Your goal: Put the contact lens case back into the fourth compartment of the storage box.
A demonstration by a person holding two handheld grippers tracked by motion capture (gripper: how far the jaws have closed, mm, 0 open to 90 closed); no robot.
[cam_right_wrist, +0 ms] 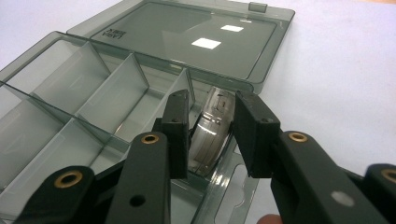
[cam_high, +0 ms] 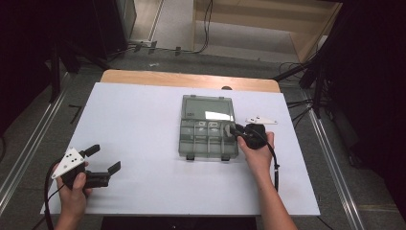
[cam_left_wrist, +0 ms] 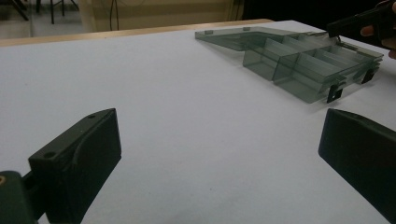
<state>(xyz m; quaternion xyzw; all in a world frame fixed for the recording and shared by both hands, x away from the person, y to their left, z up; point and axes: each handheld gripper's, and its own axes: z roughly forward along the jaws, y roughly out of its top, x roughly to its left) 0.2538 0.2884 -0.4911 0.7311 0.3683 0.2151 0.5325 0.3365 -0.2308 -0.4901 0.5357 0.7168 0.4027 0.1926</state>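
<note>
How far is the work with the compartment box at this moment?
Done: the grey compartment box lies with its lid folded back flat. In hand: the right gripper is in a far-right compartment, jaws on either side of a shiny metal disc. Left: whether the disc goes in or out I cannot tell. The left gripper waits open.

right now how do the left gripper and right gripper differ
The left gripper rests on the white table, jaws wide open with nothing between them; the right gripper reaches into the grey compartment box, jaws narrow around a shiny metal disc. Both are hand-held with black jaws.
</note>
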